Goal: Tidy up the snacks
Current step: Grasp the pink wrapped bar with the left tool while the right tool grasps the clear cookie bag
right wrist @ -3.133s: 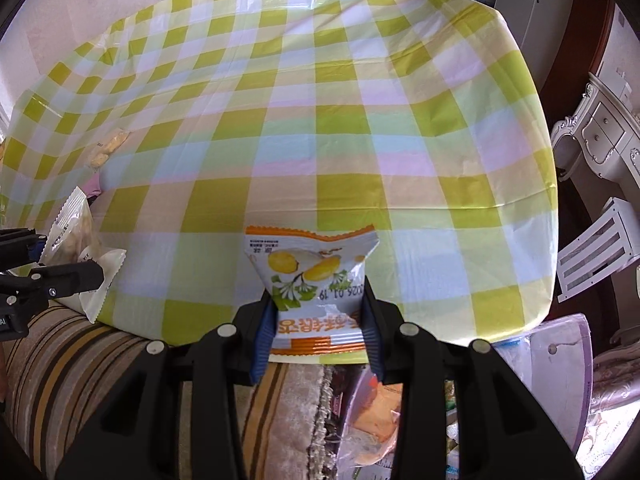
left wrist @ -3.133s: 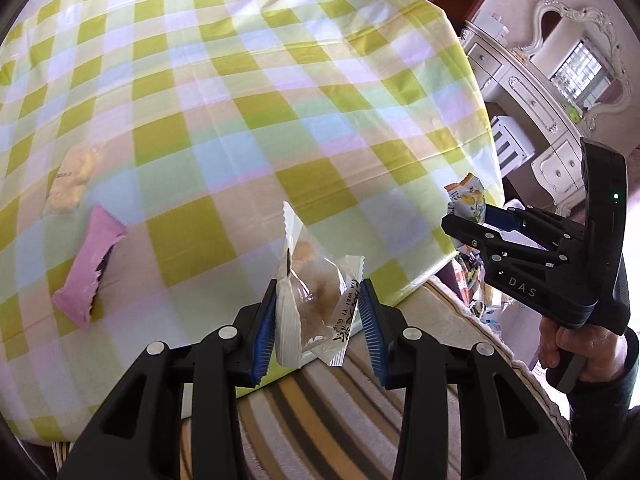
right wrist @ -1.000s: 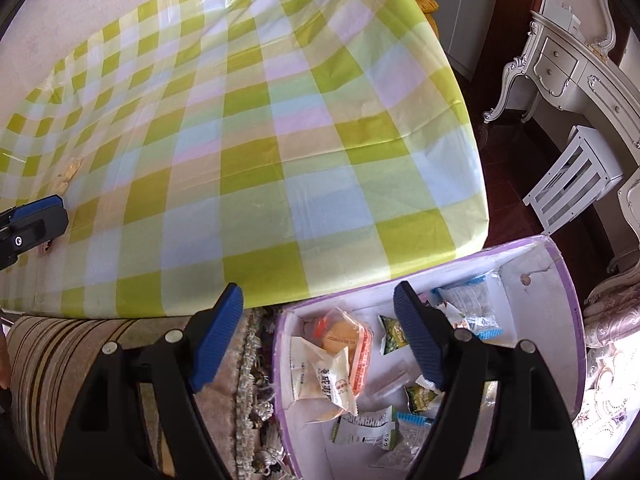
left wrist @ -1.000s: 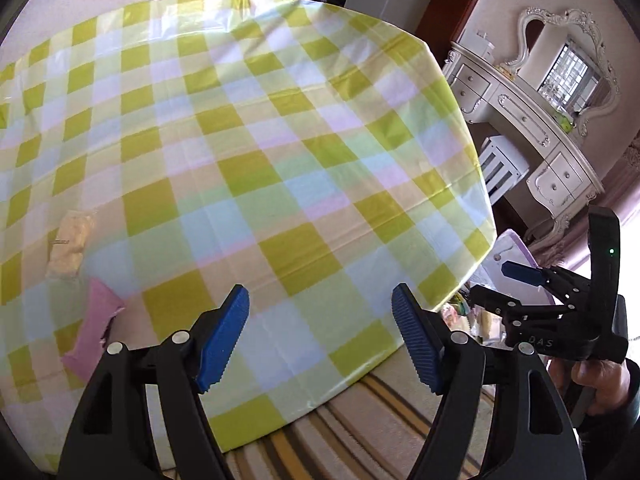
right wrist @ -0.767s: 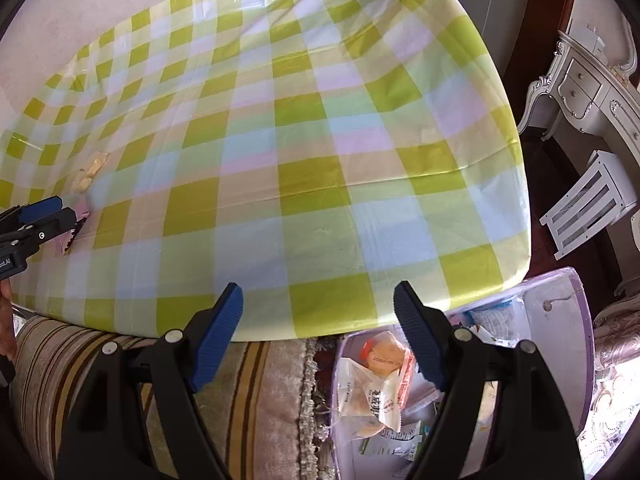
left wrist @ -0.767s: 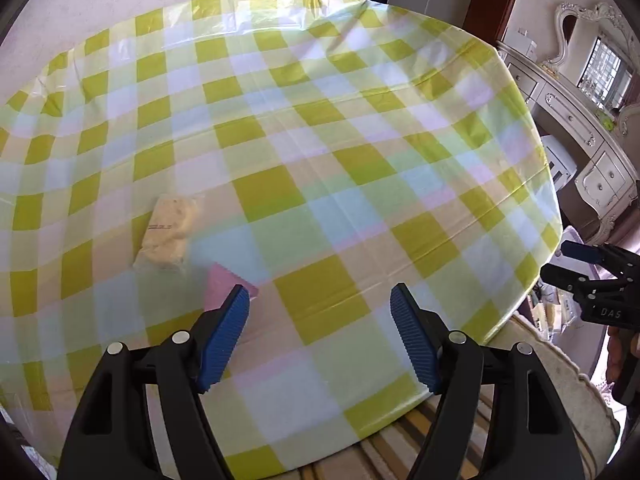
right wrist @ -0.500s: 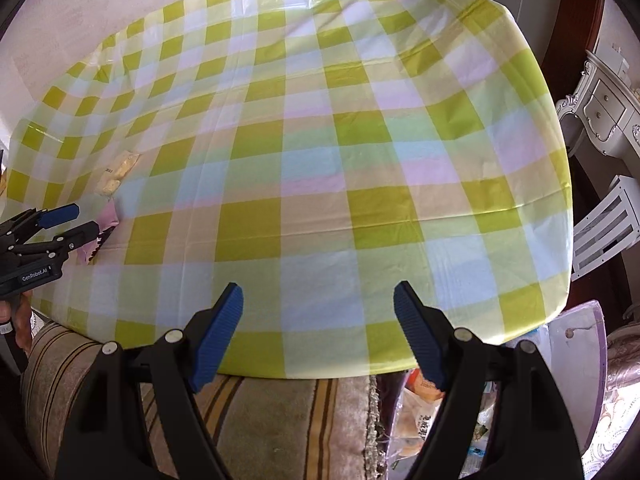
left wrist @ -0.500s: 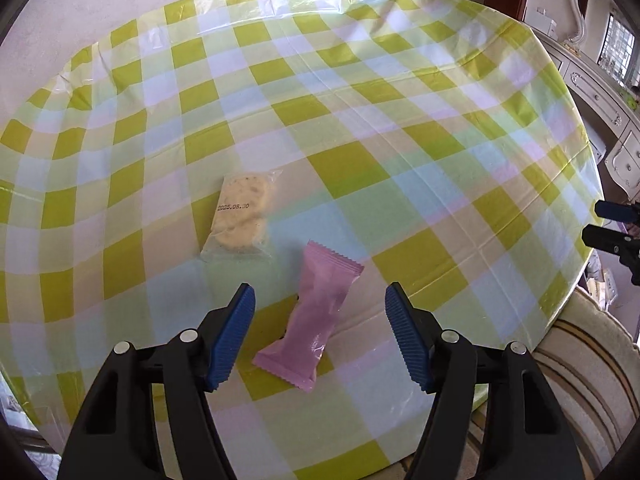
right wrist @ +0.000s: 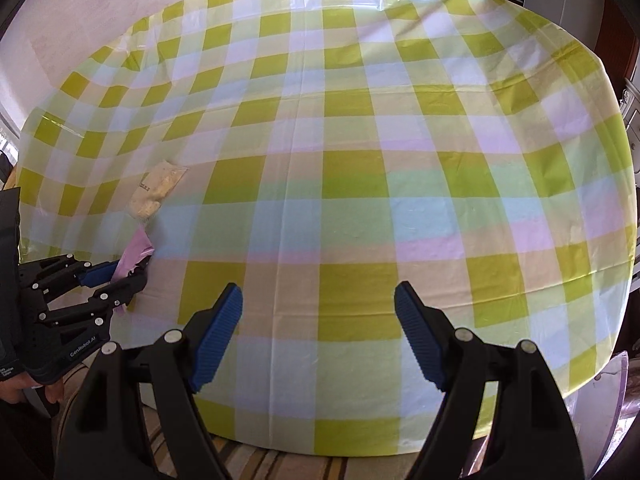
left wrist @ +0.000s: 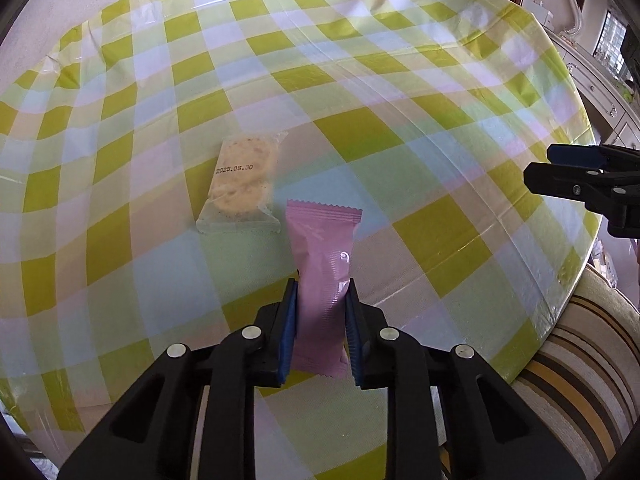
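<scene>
Left gripper [right wrist: 128,270] seemingly pinches pink packet [right wrist: 134,254]; right gripper [right wrist: 318,316] gapes.

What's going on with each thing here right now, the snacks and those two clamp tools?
Left gripper: jaws have just been closing, now pinching the pink snack packet.
Pink snack packet: sealed, lying on the checked tablecloth, gripped near its lower end.
Clear cracker packet: sealed, flat on the cloth, untouched.
Right gripper: jaws wide apart, nothing between them, above the tablecloth.
</scene>
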Available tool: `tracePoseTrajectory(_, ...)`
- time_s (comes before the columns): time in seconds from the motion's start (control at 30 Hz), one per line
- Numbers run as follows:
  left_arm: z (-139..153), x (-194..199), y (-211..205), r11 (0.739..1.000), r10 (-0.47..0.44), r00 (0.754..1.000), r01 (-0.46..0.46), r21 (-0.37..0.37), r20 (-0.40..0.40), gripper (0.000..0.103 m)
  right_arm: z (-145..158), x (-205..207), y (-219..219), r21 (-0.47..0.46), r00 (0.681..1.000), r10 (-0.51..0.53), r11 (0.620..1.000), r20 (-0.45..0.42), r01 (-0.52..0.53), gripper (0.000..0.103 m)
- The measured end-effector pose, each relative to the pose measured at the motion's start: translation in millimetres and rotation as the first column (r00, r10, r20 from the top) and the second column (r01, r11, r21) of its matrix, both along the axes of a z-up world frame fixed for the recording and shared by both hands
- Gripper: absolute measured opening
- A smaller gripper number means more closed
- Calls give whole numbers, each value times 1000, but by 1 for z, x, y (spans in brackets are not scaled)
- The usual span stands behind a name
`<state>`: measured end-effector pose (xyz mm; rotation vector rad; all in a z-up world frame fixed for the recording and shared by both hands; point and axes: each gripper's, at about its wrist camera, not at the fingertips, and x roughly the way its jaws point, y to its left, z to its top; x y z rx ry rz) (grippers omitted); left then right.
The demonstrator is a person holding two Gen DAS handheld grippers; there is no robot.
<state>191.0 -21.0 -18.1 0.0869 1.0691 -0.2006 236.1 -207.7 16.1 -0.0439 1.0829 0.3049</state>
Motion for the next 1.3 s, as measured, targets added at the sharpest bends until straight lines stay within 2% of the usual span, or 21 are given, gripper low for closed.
tracePoseTrajectory(0.13, 12, -4, 22, 996, 74, 997, -72, -51, 33, 21, -3, 11, 30, 18, 1000, 2, 1000, -2, -2, 78)
tracePoseTrajectory(0.23, 20, -5, 46, 984, 165, 985, -160, -84, 58, 22, -5, 18, 56, 25, 1000, 4, 1000, -1, -4, 78)
tracePoseTrajectory(0.37, 22, -4, 83, 944, 317, 946, -308, -118, 66, 22, -8, 29, 93, 25, 1000, 10, 1000, 2, -10, 78)
tracePoseTrajectory(0.5, 22, -7, 106, 909, 398, 915, -383, -165, 67, 22, -14, 39, 131, 2, 1000, 26, 1000, 3, -26, 78)
tracePoseTrajectory(0.77, 19, -11, 127, 876, 456, 888, -434, -211, 63, 22, -29, 53, 183, -29, 1000, 28, 999, -2, -28, 78)
tracePoseTrajectory(1.07, 20, -14, 134, 864, 468, 881, -442, -241, 63, 22, -43, 61, 203, -120, 999, 38, 992, 24, -35, 78)
tracePoseTrajectory(1.17, 20, -14, 134, 863, 468, 882, -441, -246, 60, 22, -44, 60, 203, -123, 998, 47, 991, 32, -43, 78)
tracePoseTrajectory(1.23, 20, -14, 133, 864, 466, 883, -440, -247, 59, 22, -44, 60, 203, -112, 998, 59, 992, 31, -55, 75)
tracePoseTrajectory(1.3, 20, -14, 133, 864, 466, 883, -439, -247, 61, 22, -42, 58, 204, -109, 997, 72, 992, 34, -68, 65)
